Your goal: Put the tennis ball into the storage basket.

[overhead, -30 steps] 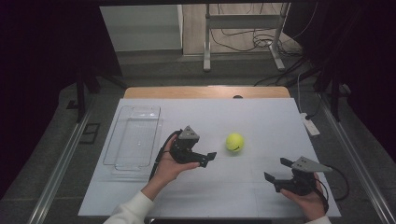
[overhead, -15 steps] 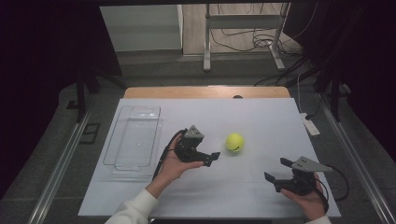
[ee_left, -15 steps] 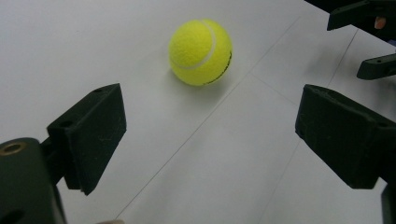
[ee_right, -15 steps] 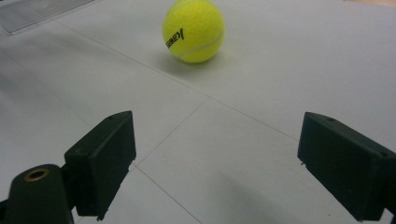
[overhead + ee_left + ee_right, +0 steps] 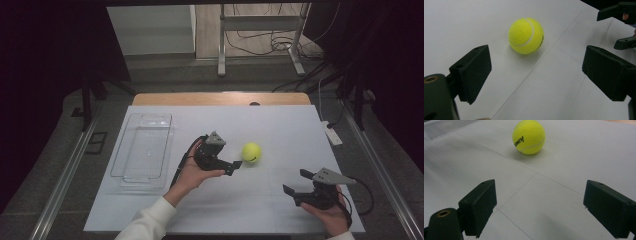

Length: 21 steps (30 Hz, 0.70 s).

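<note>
Overhead view; claw cameras sharing ball (image 5: pixel 526 35)

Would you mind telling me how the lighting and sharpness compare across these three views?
High view: dim and soft, dark surroundings, white table lit. Left gripper view: tennis ball sharp, soft shadow beneath, near jaws slightly blurred. Right gripper view: ball's lettering readable, table evenly lit, no glare.

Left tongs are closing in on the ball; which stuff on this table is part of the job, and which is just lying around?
In play:
- tennis ball, on the white table, ungrasped
- left tongs, open, next to the ball
- clear tray, empty, possibly the drop spot

Lying about:
- right tongs, open, idle near the front edge
- white power strip at the right edge
</note>
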Tool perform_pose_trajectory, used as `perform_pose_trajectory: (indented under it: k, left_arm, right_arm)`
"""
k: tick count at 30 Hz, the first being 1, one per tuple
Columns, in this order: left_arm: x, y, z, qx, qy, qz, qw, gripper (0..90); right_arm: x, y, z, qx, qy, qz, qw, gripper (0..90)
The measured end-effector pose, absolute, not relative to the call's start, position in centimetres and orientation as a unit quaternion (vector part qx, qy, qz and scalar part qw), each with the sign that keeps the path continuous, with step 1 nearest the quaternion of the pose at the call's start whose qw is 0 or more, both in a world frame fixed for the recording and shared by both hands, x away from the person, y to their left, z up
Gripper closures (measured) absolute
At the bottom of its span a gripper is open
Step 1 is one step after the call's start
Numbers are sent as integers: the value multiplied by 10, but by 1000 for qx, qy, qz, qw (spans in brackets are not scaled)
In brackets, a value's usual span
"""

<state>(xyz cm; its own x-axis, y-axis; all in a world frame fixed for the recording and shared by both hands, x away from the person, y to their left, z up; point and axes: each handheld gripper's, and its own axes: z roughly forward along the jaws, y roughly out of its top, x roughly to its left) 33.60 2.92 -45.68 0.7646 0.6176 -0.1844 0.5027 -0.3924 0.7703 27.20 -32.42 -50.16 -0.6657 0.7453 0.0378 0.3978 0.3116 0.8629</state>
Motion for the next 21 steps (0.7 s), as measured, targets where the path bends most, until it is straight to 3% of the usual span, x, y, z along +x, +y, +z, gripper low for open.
perform_pose_trajectory:
  k: [21]
  left_arm:
    - [352,10,-456,837,335,52,430,94]
  right_arm:
    - [273,-324,-503,364,790,456,189,120]
